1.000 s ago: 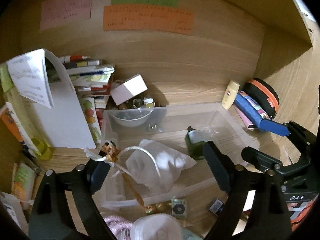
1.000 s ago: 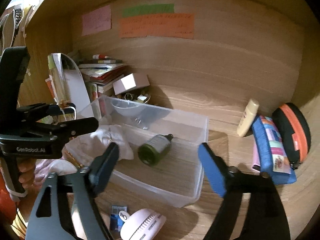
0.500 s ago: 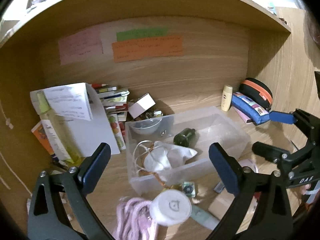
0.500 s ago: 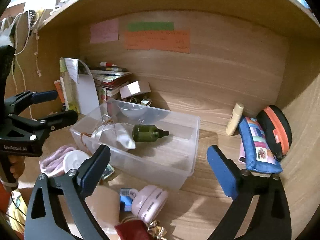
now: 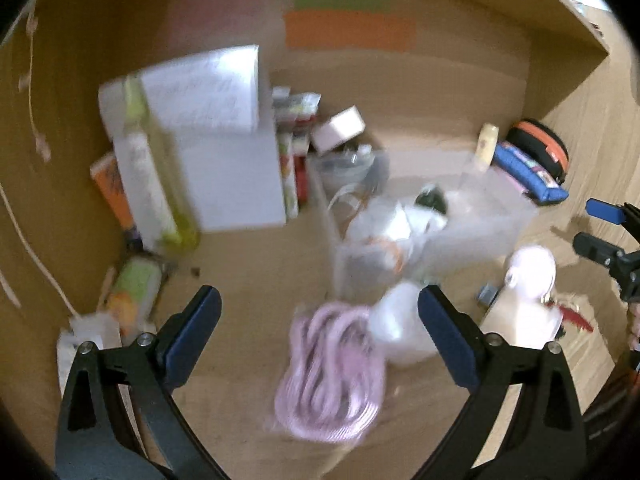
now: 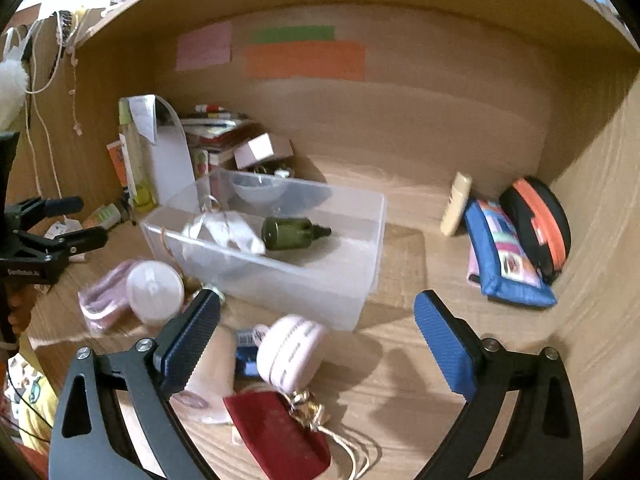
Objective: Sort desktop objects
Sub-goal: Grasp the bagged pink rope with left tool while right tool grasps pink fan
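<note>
A clear plastic bin (image 6: 362, 216) (image 5: 516, 216) stands mid-desk, holding a dark green bottle (image 6: 294, 233), a white pouch (image 6: 224, 232) and a small bowl (image 6: 258, 192). My left gripper (image 5: 318, 328) is open and empty, hovering over a coil of pink cord (image 5: 332, 372) and a round white lid (image 5: 400, 328). My right gripper (image 6: 316, 338) is also open and empty, above a pink round fan (image 6: 290, 354) and a dark red pouch (image 6: 280, 436). In the right wrist view the left gripper (image 6: 64, 220) shows at the left edge.
Books (image 6: 216, 132), a white folder (image 6: 172, 164), a small box (image 6: 262, 148) and a tall yellow-green bottle (image 6: 134, 160) crowd the back left. A cream tube (image 6: 456, 204), a blue pouch (image 6: 504, 256) and a black-orange case (image 6: 536, 220) lean at the right wall.
Both grippers have pulled back from the bin and opened wider. The white pouch left the left gripper and lies in the bin. The left view now swings left over the pink cord.
</note>
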`<action>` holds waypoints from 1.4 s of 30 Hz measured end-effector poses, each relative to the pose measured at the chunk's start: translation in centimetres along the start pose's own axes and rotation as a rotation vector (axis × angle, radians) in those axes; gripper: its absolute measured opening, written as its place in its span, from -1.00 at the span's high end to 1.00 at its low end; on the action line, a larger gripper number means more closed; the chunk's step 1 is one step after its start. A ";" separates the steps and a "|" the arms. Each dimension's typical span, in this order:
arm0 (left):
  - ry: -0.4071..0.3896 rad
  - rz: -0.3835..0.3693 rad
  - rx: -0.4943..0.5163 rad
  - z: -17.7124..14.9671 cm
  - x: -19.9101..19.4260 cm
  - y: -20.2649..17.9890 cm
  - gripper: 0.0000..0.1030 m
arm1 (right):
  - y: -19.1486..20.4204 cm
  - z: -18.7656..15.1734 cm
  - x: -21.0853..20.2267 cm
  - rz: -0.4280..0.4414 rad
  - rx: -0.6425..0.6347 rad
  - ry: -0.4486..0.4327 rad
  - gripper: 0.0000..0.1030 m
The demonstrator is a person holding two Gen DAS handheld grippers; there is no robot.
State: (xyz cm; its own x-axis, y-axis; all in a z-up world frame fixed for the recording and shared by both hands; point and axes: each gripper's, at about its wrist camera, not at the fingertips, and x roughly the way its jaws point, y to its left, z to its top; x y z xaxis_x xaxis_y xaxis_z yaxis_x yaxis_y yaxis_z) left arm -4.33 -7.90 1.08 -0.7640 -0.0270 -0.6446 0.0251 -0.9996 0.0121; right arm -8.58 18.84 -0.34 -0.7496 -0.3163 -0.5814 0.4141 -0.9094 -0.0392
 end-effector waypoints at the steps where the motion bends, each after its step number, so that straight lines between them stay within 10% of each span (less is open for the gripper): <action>1: 0.022 -0.007 -0.011 -0.6 0.2 0.3 -0.94 | -0.1 -0.3 0.1 0.000 0.005 0.009 -0.88; 27: 0.281 -0.052 0.058 -4.1 7.4 -0.8 -0.94 | -0.2 -2.1 6.8 0.095 0.023 0.201 -0.83; 34: 0.231 -0.067 0.047 -4.1 6.8 -0.2 -0.31 | -0.1 -2.2 7.2 0.202 0.037 0.225 0.08; 42: 0.206 -0.043 -0.009 -4.6 5.8 1.3 -0.10 | -0.4 -2.7 6.5 0.198 0.048 0.202 0.15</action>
State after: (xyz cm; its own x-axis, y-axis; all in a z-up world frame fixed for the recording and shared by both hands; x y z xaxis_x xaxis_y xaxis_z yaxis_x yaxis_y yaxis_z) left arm -5.80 -9.30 -6.17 -0.6164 0.0187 -0.7872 0.0017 -0.9997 -0.0251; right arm -12.22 17.84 -6.31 -0.5365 -0.4335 -0.7240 0.5138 -0.8484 0.1273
